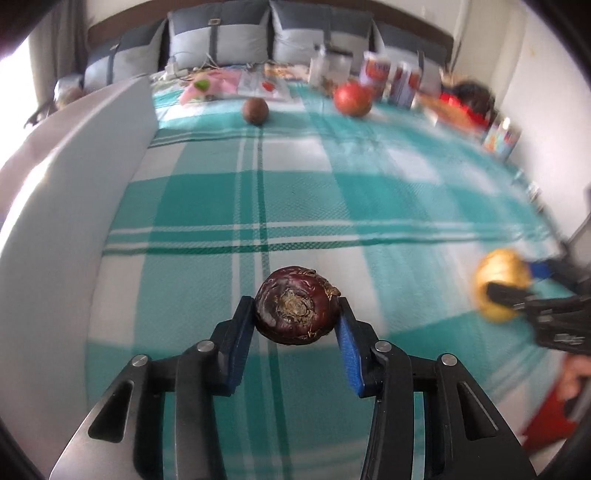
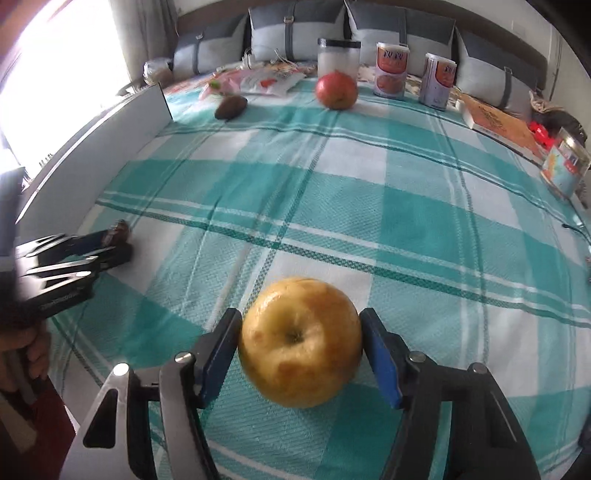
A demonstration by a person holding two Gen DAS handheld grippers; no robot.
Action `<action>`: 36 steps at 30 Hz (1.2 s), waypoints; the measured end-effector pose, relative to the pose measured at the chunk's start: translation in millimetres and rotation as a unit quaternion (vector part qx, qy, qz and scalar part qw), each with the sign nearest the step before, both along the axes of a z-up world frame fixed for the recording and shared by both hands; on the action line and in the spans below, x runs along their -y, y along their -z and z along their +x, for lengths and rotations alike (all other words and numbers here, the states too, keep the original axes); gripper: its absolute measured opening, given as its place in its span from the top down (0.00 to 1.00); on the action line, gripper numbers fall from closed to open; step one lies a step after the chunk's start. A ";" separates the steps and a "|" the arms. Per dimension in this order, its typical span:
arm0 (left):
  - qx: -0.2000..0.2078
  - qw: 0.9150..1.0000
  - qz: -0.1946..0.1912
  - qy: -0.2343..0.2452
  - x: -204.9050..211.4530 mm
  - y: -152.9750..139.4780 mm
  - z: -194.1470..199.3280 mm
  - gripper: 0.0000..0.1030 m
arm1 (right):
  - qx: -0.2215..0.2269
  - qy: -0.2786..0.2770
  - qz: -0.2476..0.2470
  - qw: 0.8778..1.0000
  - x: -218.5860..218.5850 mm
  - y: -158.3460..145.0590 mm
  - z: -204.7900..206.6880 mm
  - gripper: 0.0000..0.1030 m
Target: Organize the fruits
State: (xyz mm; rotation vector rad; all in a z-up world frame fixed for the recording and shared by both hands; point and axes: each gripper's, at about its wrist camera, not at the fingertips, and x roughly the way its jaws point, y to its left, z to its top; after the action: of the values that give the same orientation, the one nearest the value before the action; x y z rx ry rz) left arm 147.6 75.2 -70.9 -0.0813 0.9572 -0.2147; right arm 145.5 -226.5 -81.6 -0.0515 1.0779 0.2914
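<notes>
Dark purple wrinkled fruit (image 1: 297,312) clamped between blue pads of left gripper (image 1: 297,314), held above teal-and-white plaid cloth (image 1: 295,206); stem scar facing camera. Yellow apple (image 2: 300,341) pinched between pads of right gripper (image 2: 300,343), blotchy brown patches on skin, calyx end toward lens, also held above the cloth. Same apple visible from left wrist view at far right, blurred, in the other tool's grip. Left gripper seen from right wrist view at left edge, low over cloth, dark fruit just showing at its tips. Far end of cloth: red apple (image 2: 336,90) resting near middle, small brown fruit (image 2: 231,107) to its left, the two well apart. Behind red apple, a clear jar with dark lid (image 2: 338,55); two labelled cans (image 2: 391,70) to its right. White board (image 1: 74,177) standing along left edge of cloth. Grey cushions (image 2: 291,33) lined up at the back.
</notes>
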 end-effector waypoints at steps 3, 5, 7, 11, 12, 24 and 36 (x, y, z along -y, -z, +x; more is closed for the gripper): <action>0.009 0.996 -0.081 -0.030 -37.1 -45.1 -22.6 0.57 | -0.001 -0.002 0.060 0.998 -10.3 -16.8 -1.9 0.37; 0.025 0.991 -0.119 -0.057 -70.6 -79.7 -34.6 0.57 | 0.012 -0.026 0.093 0.995 -34.8 -40.1 0.3 0.37; 0.047 0.986 -0.135 -0.091 -109.0 -108.9 -41.9 0.57 | 0.023 -0.056 0.120 0.991 -66.1 -63.7 5.3 0.37; 0.060 0.974 -0.124 -0.182 -189.0 -130.5 -44.8 0.57 | 0.046 -0.142 0.175 0.973 -154.5 -117.1 12.9 0.37; 0.054 0.971 -0.111 -0.206 -205.0 -126.7 -43.6 0.57 | 0.050 -0.169 0.182 0.967 -182.5 -128.3 14.1 0.37; -0.088 0.931 -0.086 -0.343 -304.7 -33.6 -44.4 0.55 | 0.000 -0.317 0.060 0.947 -416.4 -72.6 38.0 0.37; 0.018 0.948 -0.041 -0.316 -245.2 -94.9 -47.7 0.21 | 0.126 -0.215 0.114 0.962 -340.2 -150.3 71.0 0.02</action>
State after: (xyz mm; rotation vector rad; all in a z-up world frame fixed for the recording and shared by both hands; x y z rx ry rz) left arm 99.9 320.5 24.0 -0.4521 0.8406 0.3373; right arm 216.5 113.8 68.7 -0.1133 0.7663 0.7791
